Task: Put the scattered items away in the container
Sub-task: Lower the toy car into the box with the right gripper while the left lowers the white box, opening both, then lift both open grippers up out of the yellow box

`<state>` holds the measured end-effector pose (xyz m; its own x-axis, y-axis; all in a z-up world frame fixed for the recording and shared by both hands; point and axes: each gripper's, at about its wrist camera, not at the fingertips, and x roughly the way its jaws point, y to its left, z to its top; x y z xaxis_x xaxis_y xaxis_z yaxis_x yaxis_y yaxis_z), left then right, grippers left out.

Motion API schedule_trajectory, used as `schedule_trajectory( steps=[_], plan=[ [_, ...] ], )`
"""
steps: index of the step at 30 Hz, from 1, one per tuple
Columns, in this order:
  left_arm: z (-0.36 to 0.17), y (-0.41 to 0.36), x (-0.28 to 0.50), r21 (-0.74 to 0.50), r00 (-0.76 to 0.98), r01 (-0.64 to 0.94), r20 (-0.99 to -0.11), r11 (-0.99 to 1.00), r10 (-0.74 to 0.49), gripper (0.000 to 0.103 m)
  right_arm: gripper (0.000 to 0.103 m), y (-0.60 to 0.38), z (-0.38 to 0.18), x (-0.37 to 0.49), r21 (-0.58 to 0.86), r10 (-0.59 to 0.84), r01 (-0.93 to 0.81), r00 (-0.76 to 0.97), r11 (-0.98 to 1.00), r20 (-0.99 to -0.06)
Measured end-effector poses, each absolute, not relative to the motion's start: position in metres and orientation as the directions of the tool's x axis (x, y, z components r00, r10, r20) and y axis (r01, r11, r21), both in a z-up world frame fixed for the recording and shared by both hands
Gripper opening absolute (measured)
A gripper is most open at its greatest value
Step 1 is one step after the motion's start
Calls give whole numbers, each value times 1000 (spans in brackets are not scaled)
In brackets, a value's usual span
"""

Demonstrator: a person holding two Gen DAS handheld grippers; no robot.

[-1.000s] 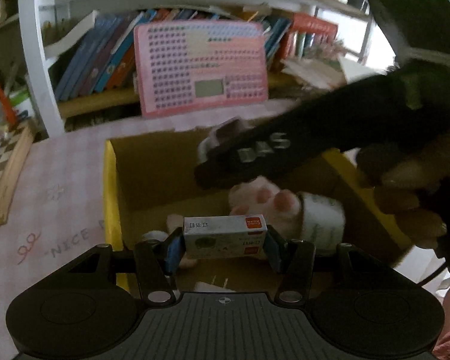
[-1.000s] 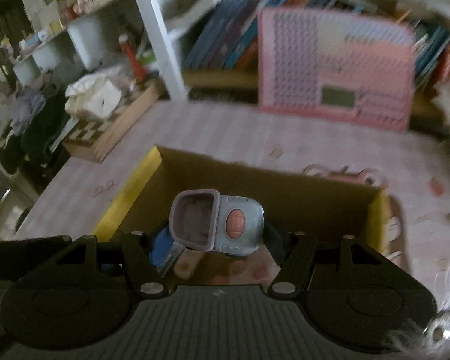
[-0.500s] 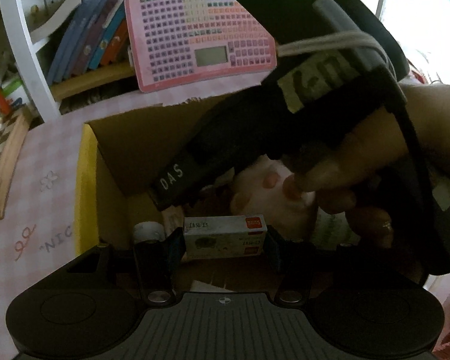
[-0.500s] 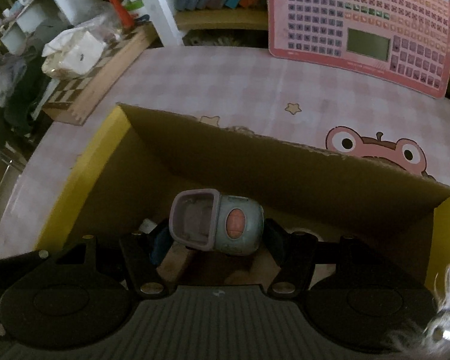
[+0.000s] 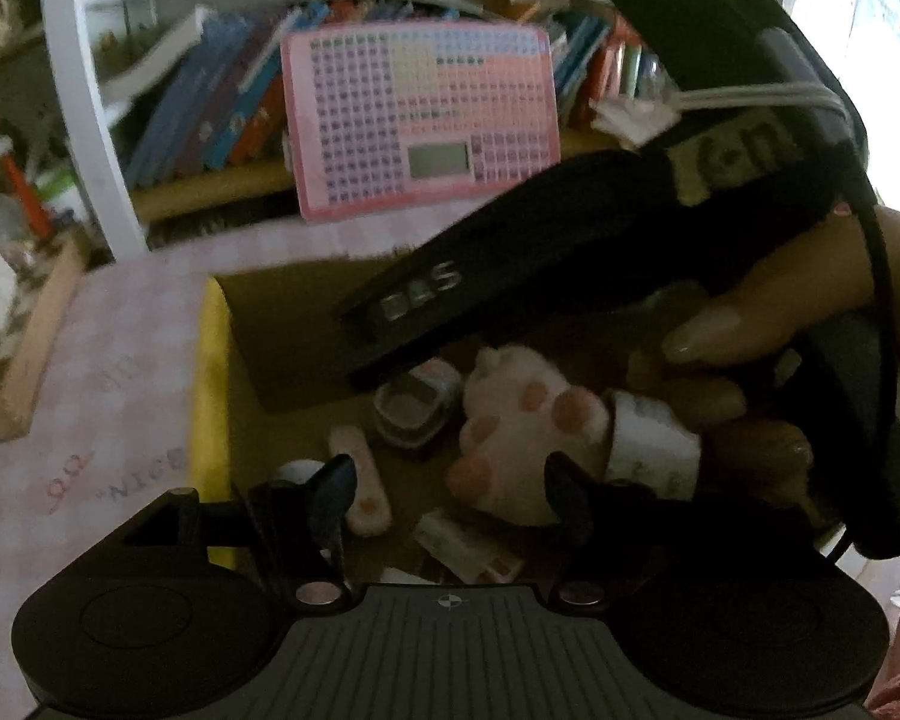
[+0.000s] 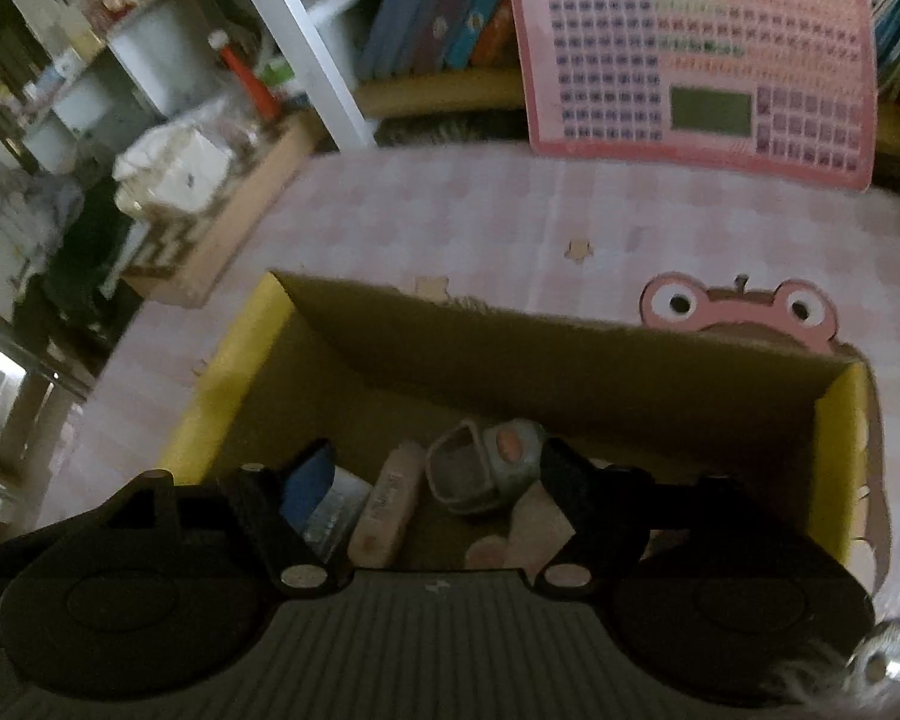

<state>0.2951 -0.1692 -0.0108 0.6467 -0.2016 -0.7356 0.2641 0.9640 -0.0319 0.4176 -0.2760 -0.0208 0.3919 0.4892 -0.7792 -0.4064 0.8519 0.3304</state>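
Both just released over the yellow-rimmed cardboard box (image 6: 834,420). Left gripper (image 5: 444,483) jaws just opened, empty; small white-and-red carton (image 5: 468,546) lies on the box floor. Right gripper (image 6: 435,474) jaws just opened; grey-lilac toy (image 6: 483,468) dropped inside. Pink checked tabletop (image 6: 450,222) shows no strays in view; likely near done.

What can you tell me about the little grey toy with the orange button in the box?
The grey toy looks like plastic, rounded, with an orange oval button on its body and a purplish square frame at one end. It lies tilted on its side on the floor of the cardboard box, just dropped. It lies beside a pale pink stick and close to the fluffy paw.
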Motion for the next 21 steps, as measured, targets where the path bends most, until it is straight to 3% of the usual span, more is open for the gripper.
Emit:
schedule_trajectory(
  steps=[12,21],
  plan=[
    [29,-145,231,-40,769,197,-614,980,-180,80,75,-313,37,354,309,512,-418,569,854,-643],
    [40,-110,178,-54,831,109,-543,992,-121,86,76,-337,52,281,211,389,-329,721,921,-573]
  ],
)
